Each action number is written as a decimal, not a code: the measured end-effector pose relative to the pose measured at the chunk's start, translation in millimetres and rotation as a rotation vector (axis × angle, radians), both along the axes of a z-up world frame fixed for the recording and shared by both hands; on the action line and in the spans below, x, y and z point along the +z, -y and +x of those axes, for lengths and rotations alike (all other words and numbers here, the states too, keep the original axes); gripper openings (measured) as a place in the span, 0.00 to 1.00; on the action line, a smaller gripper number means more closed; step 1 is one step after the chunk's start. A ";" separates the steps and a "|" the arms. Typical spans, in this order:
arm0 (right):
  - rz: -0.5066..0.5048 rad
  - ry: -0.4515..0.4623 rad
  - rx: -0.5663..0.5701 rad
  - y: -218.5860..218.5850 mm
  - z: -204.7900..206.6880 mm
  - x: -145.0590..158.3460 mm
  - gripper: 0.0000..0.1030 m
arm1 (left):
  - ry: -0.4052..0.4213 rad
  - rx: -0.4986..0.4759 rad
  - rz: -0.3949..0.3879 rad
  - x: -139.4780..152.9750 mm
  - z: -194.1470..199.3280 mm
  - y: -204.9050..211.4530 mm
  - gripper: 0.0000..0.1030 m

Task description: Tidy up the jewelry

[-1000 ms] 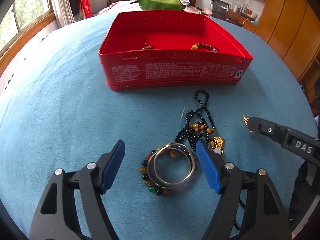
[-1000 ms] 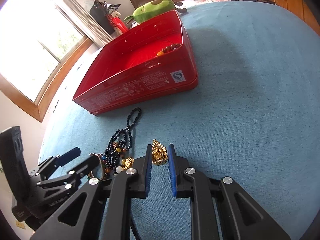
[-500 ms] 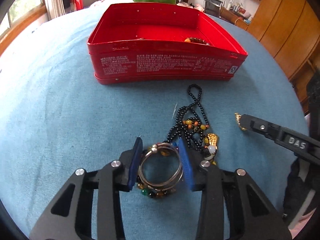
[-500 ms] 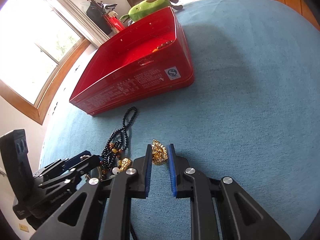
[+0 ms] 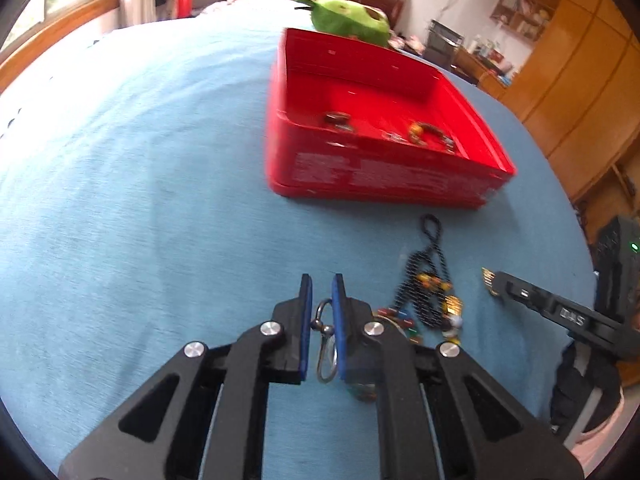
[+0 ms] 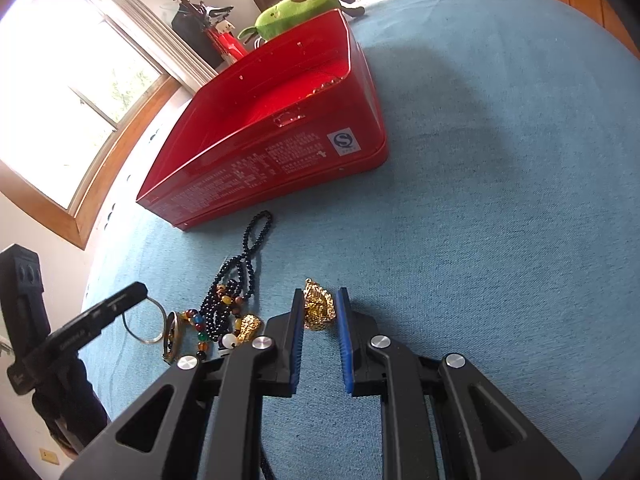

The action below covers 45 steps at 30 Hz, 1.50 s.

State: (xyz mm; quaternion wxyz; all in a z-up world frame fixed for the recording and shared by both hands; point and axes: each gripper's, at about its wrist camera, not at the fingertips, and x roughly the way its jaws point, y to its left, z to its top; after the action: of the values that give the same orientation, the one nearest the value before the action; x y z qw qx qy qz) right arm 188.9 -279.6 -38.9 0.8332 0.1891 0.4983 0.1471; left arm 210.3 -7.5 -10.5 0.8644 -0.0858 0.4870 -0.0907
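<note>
1. Left wrist view: the left gripper (image 5: 321,292) sits at lower centre, its blue fingers (image 5: 306,300) clamped on a thin silver bangle (image 5: 326,344) that stands edge-on between them.
2. To its right, a black bead necklace (image 5: 424,276) and coloured beads lie on the blue desk (image 5: 140,200).
3. A red tin (image 5: 384,176) stands at upper right, with a few jewelry pieces inside.
4. Right wrist view: the right gripper (image 6: 320,312), at lower centre, has its fingers closed on a gold pendant (image 6: 318,307).
5. A green plush toy (image 6: 296,12) lies behind the tin, top centre.
</note>
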 end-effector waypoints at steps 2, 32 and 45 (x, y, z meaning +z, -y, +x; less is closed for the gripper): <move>0.000 0.000 0.000 -0.1 0.2 -0.1 0.15 | -0.019 0.012 -0.014 -3.4 5.6 -8.9 0.08; 0.001 -0.005 -0.005 -2.7 1.9 -5.4 0.15 | -0.015 -0.031 0.290 -26.8 -13.6 19.2 0.46; 0.033 0.042 0.006 5.4 -8.3 9.0 0.15 | 0.044 0.009 0.133 3.3 -30.3 -23.2 0.46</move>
State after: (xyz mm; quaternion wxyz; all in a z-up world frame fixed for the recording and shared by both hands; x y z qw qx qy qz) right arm 180.7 -285.1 -29.9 0.8399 0.1982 0.4786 0.1618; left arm 179.9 15.7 -7.3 0.8791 -0.0283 0.4724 -0.0563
